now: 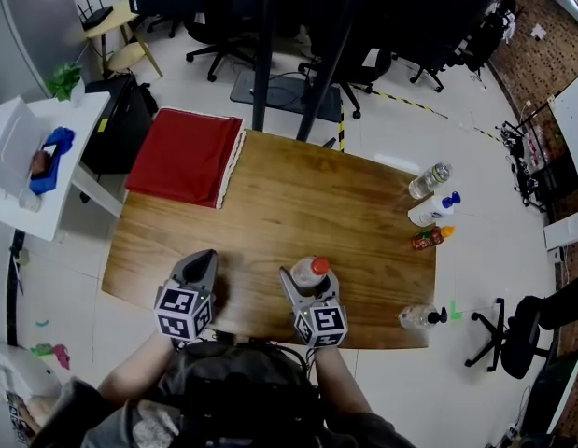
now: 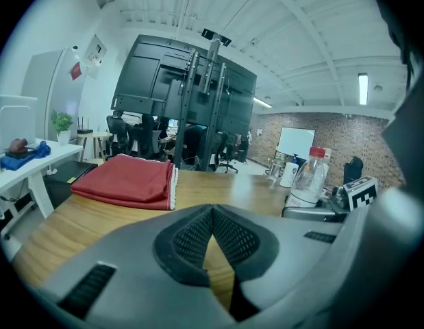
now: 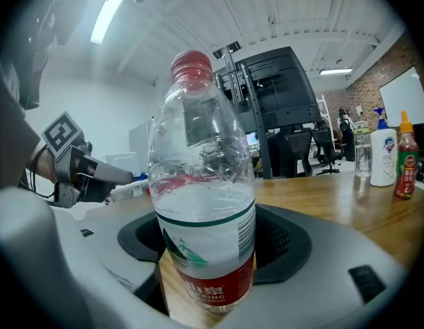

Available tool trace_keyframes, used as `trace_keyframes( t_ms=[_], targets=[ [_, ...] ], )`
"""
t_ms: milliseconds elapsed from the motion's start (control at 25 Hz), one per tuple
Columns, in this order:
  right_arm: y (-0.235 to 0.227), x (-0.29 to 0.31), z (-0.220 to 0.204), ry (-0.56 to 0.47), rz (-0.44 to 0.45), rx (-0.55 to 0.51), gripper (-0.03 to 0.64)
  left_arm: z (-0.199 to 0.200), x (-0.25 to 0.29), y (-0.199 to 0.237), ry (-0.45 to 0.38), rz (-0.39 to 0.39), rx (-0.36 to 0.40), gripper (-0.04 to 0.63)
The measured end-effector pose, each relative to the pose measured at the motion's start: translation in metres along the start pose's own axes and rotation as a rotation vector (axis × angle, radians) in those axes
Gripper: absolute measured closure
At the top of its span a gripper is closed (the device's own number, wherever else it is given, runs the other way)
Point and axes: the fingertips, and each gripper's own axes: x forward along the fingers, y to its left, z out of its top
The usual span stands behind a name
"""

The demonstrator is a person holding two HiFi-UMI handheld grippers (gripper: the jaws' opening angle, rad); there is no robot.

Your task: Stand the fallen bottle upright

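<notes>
Wooden table [image 1: 317,203], red cloth [image 1: 186,157] folded at its far left corner; left gripper [image 1: 203,259] near the front edge, jaws closed together on nothing; right gripper [image 1: 309,276] just beside it, jaws clamped on the water bottle [image 3: 205,204]; bottle upright, red cap up, base on the table, front-centre.

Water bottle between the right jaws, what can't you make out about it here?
Head view: water bottle seen from above; its lower body is hidden under its cap and the right gripper.
Right gripper view: small label print too blurred to read.
Left gripper view: its base is hidden behind the right gripper.
</notes>
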Motion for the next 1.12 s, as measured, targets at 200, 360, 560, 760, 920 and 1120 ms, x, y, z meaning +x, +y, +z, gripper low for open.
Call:
trace_keyframes(
  t_ms=[200,360,560,760,920,1120],
  targets=[
    [0.005,0.002,0.0,0.003,0.017,-0.011,0.268,-0.003,-0.002,0.001,0.006,0.0,-0.009,0.563],
    [0.006,0.005,0.001,0.005,0.015,-0.01,0.264,-0.005,-0.004,0.002,0.015,-0.001,-0.013,0.563],
    [0.005,0.007,0.003,-0.011,-0.003,-0.011,0.264,-0.004,-0.005,0.006,0.013,0.003,-0.007,0.563],
    [0.007,0.008,0.003,0.003,-0.014,-0.04,0.264,-0.003,-0.007,0.011,0.005,0.005,-0.005,0.563],
    [0.007,0.01,0.001,0.019,-0.024,-0.068,0.264,-0.003,-0.006,0.013,0.007,0.001,-0.01,0.563],
    [0.005,0.01,-0.002,0.022,-0.042,-0.085,0.268,-0.004,-0.005,0.013,0.007,0.002,-0.007,0.563]
  ],
)
